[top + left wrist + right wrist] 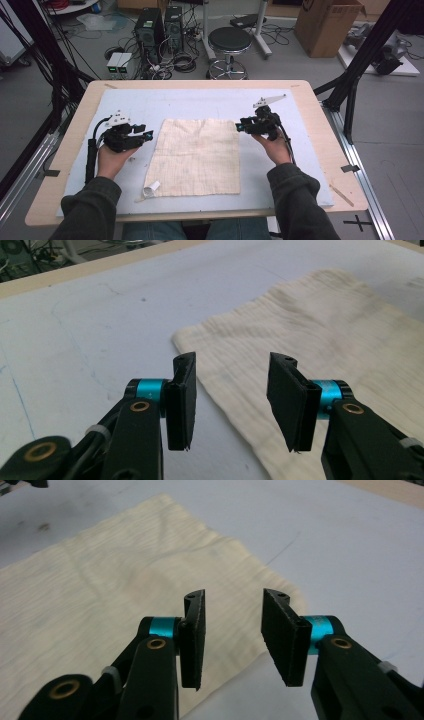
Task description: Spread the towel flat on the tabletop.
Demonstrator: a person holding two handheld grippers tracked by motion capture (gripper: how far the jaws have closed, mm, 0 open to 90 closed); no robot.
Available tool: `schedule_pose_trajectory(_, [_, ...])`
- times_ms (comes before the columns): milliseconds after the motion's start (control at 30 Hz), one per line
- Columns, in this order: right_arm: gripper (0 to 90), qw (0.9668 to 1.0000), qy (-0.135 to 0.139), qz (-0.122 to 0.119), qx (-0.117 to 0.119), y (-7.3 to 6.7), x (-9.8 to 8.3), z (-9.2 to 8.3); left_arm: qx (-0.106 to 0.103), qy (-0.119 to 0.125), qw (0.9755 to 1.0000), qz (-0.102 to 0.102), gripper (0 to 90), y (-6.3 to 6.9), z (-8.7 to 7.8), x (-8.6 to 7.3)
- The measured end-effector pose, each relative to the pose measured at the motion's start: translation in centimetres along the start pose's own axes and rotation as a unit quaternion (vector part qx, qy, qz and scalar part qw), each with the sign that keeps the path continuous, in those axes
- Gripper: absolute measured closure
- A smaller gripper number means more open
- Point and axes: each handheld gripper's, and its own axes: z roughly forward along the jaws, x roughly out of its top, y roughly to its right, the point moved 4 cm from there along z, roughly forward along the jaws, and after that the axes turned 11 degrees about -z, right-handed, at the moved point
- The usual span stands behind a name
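A cream cloth (197, 155) lies spread flat on the pale blue mat (200, 102), its near left corner curled over. My left gripper (148, 135) hovers just off the cloth's far left corner, jaws apart with nothing between them. In the left gripper view that gripper (235, 400) stands open above the cloth (320, 335) edge. My right gripper (239, 127) sits at the cloth's far right corner. In the right gripper view it (235, 635) is open over the cloth (110, 580) corner, pads touching nothing.
The mat covers a wooden table (315, 107). Beyond the far edge stand a black stool (229, 42), computer towers (159, 27) with tangled cables, and a cardboard box (327, 25). Black frame posts (370, 45) rise at the right.
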Motion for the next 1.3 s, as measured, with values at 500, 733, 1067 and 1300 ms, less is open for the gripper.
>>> schedule_pose_trajectory(500, [55.4,0.9950,-0.021,-0.064,0.074,-7.7,-5.2,-1.5,-0.046,-0.023,0.9977,0.044,47.6,3.8,-4.5,-5.5])
schedule_pose_trajectory(733, [56.6,0.9909,-0.042,-0.087,0.093,-9.4,-6.6,-0.9,-0.068,-0.048,0.9937,0.074,45.9,5.5,-4.5,-7.3])
schedule_pose_trajectory(1067, [61.7,0.9828,-0.076,-0.122,0.116,-11.2,-7.1,0.5,-0.094,-0.100,0.9862,0.093,53.0,6.1,-3.9,-8.5])
schedule_pose_trajectory(1300, [77.1,0.9824,-0.082,-0.133,0.102,-10.9,-7.3,0.8,-0.097,-0.134,0.9804,0.108,64.4,6.2,-3.0,-9.4])
